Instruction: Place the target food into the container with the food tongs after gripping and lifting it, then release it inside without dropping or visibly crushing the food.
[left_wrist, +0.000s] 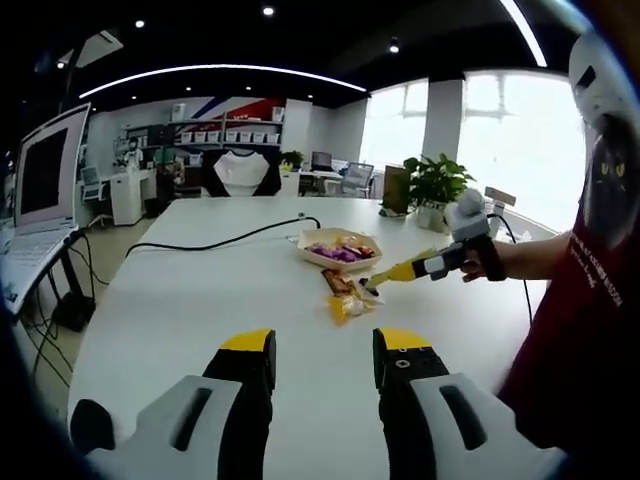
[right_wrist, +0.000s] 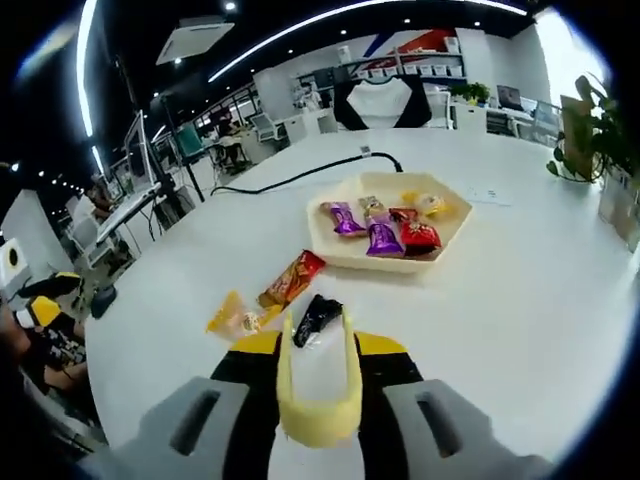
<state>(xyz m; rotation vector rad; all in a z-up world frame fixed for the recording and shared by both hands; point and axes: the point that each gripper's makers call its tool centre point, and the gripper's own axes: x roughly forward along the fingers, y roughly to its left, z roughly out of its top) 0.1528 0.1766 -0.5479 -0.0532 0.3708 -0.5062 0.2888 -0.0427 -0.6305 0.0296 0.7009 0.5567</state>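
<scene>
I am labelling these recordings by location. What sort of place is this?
Most likely an open-plan office: a large white table, desks with chairs behind it, and a laptop at the side.

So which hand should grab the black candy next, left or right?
Probably the right. The right gripper holds the yellow tongs, and their tips straddle the black candy, near the tray. The left gripper is open, holding nothing, farther back on the table.

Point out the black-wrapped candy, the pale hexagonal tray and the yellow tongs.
Black-wrapped candy (right_wrist: 316, 318), right gripper view, middle of its wrapper.
Pale hexagonal tray (right_wrist: 330, 252), right gripper view, near rim.
Yellow tongs (right_wrist: 318, 415), right gripper view, the closed bend joining both arms.
</scene>
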